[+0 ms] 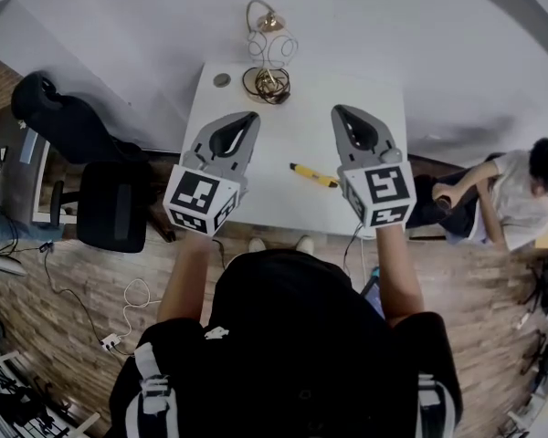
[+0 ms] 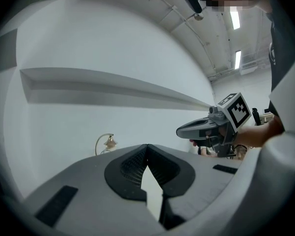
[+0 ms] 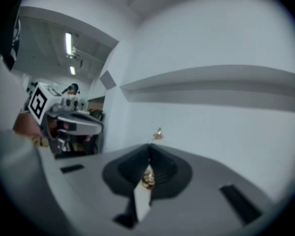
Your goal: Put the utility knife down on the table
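One white table [image 1: 297,135] | left gripper [image 1: 252,117] jaws pressed together, empty | right gripper [image 1: 339,111] jaws pressed together, empty | yellow utility knife [image 1: 312,175] lying on table, between both grippers, nearer the right one

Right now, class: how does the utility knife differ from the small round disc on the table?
The utility knife is yellow, long and slim; the round disc is grey and circular. The knife lies toward the near edge of the table; the disc sits by its far left corner. Both lie flat, held by neither the left gripper nor the right gripper.
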{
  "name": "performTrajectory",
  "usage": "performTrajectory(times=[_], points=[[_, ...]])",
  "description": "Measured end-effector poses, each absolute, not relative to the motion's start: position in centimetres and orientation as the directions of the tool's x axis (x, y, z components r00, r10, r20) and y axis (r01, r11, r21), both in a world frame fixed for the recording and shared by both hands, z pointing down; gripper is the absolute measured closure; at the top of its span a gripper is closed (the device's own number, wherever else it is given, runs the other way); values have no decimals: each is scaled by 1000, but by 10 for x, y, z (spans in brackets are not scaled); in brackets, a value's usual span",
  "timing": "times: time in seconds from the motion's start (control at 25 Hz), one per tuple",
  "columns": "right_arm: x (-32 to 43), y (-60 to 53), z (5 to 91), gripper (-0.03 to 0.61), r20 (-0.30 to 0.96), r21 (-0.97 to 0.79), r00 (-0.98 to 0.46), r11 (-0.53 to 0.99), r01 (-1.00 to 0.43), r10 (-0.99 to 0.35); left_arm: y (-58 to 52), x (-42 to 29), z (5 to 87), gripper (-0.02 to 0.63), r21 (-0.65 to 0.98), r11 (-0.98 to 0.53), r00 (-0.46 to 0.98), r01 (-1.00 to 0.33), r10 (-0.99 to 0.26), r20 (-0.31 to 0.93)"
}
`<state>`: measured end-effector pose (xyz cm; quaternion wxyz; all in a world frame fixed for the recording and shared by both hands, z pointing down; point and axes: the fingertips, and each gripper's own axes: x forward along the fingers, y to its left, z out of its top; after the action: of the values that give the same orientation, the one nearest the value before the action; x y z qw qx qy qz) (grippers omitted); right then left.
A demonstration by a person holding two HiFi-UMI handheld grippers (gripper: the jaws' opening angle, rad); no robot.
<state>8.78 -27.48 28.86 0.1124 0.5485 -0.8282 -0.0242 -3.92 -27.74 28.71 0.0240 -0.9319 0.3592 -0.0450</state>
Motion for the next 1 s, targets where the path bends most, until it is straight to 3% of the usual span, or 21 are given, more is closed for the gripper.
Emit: performTrajectory(times=[1.0], points=[[87,-261,268,544,80,157,-364,373,-915,-928,-265,-31,253,592,-117,-749,755,-652,-656,-11]])
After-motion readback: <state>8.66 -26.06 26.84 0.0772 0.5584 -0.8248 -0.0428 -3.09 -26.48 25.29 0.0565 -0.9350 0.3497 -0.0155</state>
